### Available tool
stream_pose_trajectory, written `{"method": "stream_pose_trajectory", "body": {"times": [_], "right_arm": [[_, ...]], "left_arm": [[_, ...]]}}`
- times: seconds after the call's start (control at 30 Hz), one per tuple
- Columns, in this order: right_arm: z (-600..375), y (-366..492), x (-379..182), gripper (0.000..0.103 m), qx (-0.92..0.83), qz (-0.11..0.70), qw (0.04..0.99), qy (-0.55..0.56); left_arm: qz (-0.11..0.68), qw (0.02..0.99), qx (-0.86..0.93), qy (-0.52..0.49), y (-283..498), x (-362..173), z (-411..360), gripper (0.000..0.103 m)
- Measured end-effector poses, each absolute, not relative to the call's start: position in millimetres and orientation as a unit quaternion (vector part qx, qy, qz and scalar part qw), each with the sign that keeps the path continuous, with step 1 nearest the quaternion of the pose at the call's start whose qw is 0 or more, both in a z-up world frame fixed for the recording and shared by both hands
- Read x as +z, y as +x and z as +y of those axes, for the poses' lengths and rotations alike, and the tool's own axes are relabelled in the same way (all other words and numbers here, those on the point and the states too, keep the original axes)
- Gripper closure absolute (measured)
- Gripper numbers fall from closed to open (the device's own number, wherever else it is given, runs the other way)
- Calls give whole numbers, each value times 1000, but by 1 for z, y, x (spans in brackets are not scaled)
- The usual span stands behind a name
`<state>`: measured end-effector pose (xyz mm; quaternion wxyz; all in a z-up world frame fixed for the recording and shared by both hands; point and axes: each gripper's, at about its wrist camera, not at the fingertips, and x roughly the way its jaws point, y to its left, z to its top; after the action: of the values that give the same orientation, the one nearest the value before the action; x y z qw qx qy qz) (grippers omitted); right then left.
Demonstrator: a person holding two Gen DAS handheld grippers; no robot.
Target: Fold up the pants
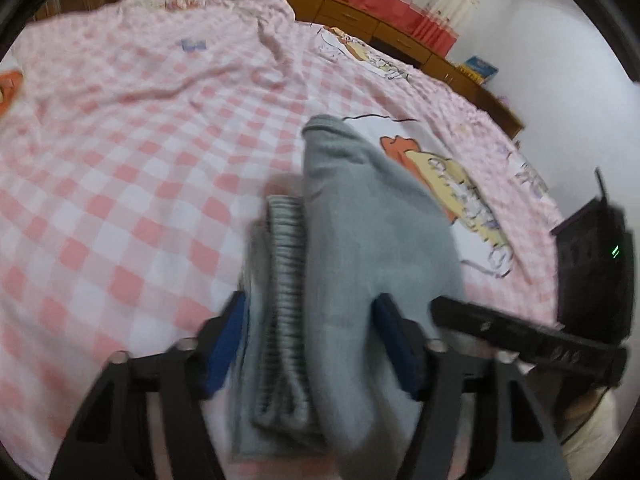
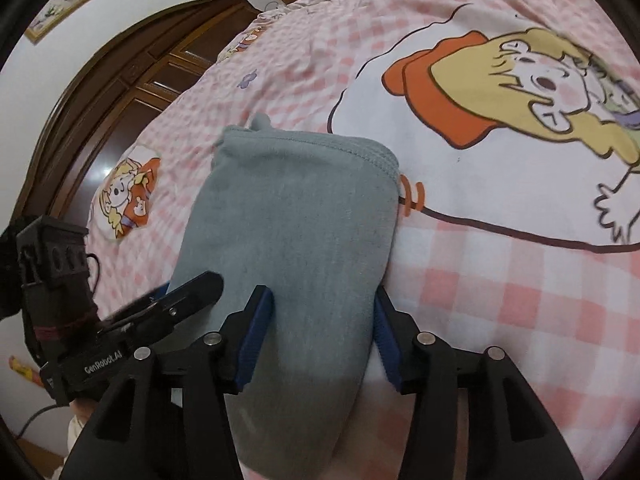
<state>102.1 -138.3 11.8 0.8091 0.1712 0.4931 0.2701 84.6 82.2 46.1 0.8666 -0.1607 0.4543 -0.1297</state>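
Grey folded pants point(image 2: 292, 240) lie on the pink checked bed point(image 2: 500, 280), stretching straight away from both sets of fingers, with the right gripper point(image 2: 320, 336) and left gripper point(image 1: 308, 344) each open wide around the near end, side by side, not squeezing.

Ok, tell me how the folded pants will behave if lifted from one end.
The pants are soft knit, so the far end would likely droop. The stacked layers and ribbed waistband could slide apart. Probably light, not slippery.
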Motion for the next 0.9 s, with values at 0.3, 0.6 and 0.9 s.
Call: {"method": "stream_pose_trajectory", "body": {"times": [0.3, 0.6, 0.9], "right_arm": [[-174, 75, 70, 80, 248, 411, 859, 176], [-219, 59, 74, 76, 140, 433, 884, 105], [-239, 66, 28, 66, 114, 450, 877, 124]], "left_arm": [[408, 878, -190, -161, 67, 89, 49, 68], [424, 880, -194, -90, 73, 71, -32, 66], [451, 871, -164, -106, 78, 48, -26, 40]]}}
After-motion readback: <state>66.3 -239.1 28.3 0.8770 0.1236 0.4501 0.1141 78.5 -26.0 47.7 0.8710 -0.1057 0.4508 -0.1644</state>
